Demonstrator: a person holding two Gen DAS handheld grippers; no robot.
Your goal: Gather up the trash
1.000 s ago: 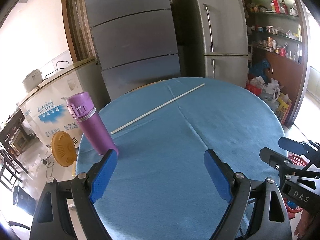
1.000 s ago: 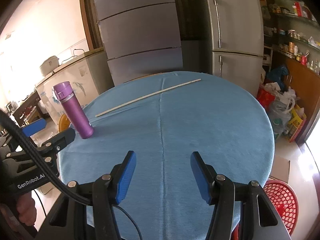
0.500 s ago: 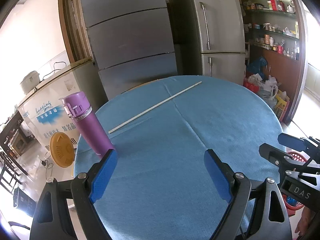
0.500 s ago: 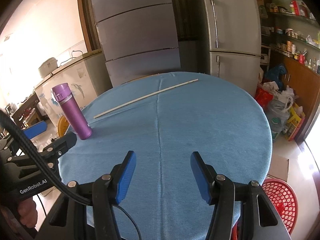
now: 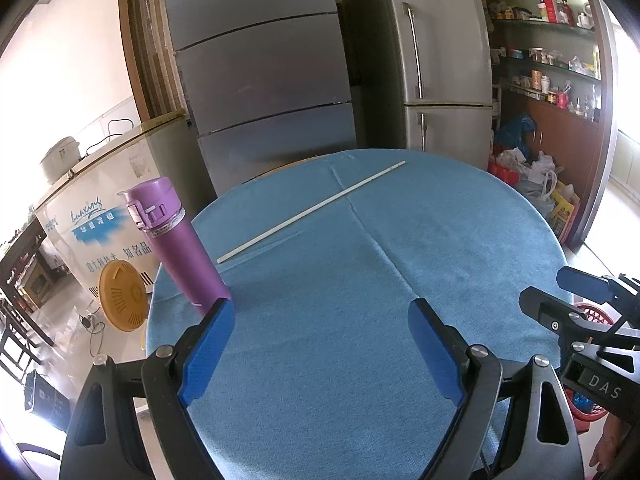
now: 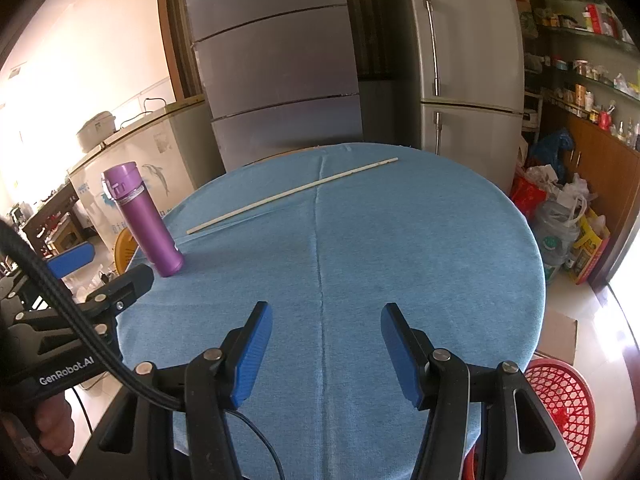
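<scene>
A long thin white stick (image 5: 312, 212) lies diagonally across the far half of the round table with a blue cloth (image 5: 460, 240); it also shows in the right wrist view (image 6: 292, 194). A red mesh trash basket (image 6: 560, 396) stands on the floor at the table's near right. My left gripper (image 5: 322, 312) is open and empty above the near left part of the table. My right gripper (image 6: 326, 316) is open and empty above the near edge. Each gripper shows in the other's view.
A purple bottle (image 5: 176, 244) stands upright at the table's left edge, just beyond my left gripper's left finger. Two fridges (image 5: 444, 60) stand behind the table. Bags and clutter (image 6: 560, 208) lie on the floor at the right. A chest freezer (image 5: 100, 208) is at the left.
Both views have shifted only slightly; the grippers stay open and nothing on the table has moved.
</scene>
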